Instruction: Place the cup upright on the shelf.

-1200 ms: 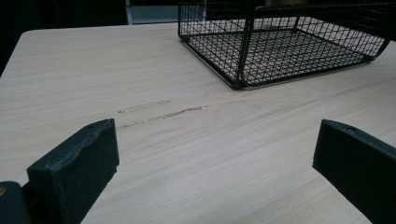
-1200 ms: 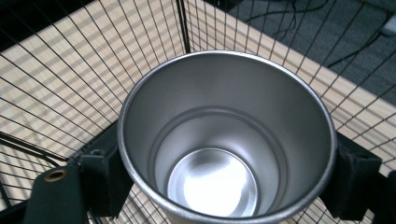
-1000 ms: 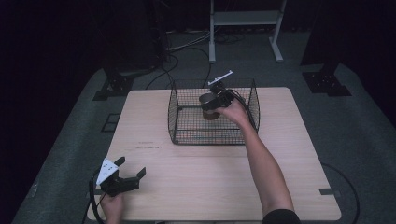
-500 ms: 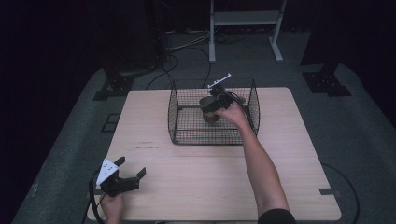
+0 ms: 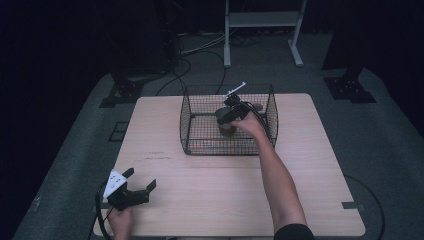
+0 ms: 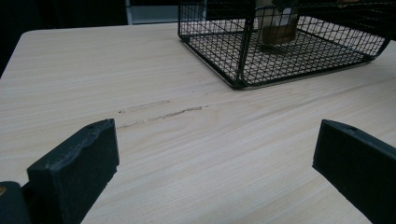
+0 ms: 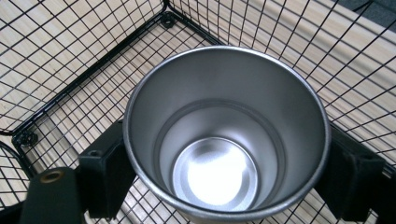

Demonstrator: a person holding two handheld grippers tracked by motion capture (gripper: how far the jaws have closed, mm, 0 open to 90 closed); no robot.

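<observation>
A steel cup [image 7: 215, 172] stands upright inside the black wire basket [image 5: 225, 150] at the table's far middle. My right gripper [image 7: 226, 177] reaches down into the basket from above, one black jaw against each side of the cup. Those jaws have just been opening a little, with the cup still between them and the pads still looking in contact. In the high view the cup [image 5: 227, 128] shows just under the right gripper [image 5: 229, 120]. My left gripper [image 5: 141, 178] rests open near the table's front left corner, nothing between its jaws [image 6: 215, 154].
The basket [image 6: 289, 65] lies ahead and to the right in the left gripper view, with the cup [image 6: 279, 28] behind its mesh. Light wooden table [image 5: 210, 200]; a scuff mark [image 6: 159, 112] lies between the left gripper and the basket. A metal stand [image 5: 262, 20] is on the floor behind.
The right hand has lowered the cup deeper into the basket, down to its floor. The left gripper has stayed where it was.
</observation>
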